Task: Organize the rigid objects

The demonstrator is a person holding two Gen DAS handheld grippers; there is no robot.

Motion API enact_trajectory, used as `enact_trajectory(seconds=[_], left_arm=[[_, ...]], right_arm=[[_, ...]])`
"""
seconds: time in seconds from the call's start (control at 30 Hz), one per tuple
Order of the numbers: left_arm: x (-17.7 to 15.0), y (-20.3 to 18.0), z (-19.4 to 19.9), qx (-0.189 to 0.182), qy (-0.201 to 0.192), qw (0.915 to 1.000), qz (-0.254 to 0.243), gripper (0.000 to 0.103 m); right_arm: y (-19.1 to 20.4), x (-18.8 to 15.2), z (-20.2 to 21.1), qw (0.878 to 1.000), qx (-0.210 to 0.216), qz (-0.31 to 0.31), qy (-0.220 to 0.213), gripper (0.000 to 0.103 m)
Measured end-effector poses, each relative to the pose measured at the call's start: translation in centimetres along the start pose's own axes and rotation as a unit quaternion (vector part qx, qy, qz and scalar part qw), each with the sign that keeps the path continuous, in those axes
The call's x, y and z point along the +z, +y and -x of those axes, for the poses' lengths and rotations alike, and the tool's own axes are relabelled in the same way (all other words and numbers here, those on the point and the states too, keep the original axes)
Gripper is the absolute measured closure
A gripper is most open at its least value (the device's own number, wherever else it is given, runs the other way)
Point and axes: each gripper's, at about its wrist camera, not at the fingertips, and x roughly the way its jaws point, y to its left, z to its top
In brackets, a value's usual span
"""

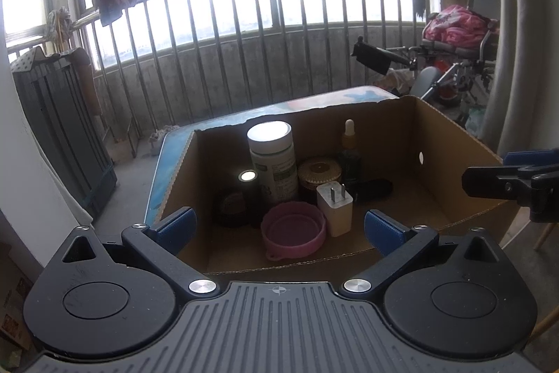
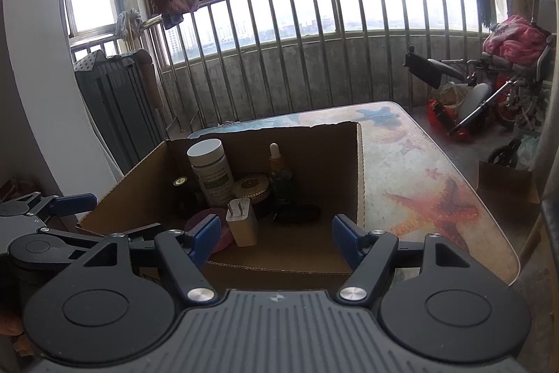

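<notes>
Left wrist view shows both tools, left tool [image 1: 277, 228] and right tool [image 2: 276, 238], gaping wide and empty before the brown cardboard box [image 1: 450, 142], so picking its white plug adapter [image 1: 335, 208] likely comes next.

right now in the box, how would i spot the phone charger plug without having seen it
Look into the open cardboard box on the starfish-print table. Near its front, just right of the pink round lid, stands a small white charger block. It is the only squarish white item there, with two metal prongs pointing up.
</notes>
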Motion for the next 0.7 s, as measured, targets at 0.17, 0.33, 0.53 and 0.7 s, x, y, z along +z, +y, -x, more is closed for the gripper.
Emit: enact_trajectory(seconds=[0.17,0.33,0.53,0.7], left_arm=[[0.18,0.2,0.21,-0.005,-0.003,0.9999,0.009,0.0],[-0.15,0.11,-0.17,-0.005,0.009,0.9999,0.011,0.0],[0.14,0.34,-0.09,-0.005,0.003,0.9999,0.015,0.0],[0.32,0.28,0.12,-0.003,-0.005,0.9999,0.011,0.0]], right_arm=[[0.17,0.02,0.19,1.0,0.001,0.004,-0.004,0.03],[0.26,0.0,0.08,1.0,0.003,0.005,0.0,0.03],[0.51,0.36,-0.04,1.0,0.003,0.011,-0.001,0.03],[0.64,0.48,0.02,1.0,0.004,0.013,-0.005,0.03]])
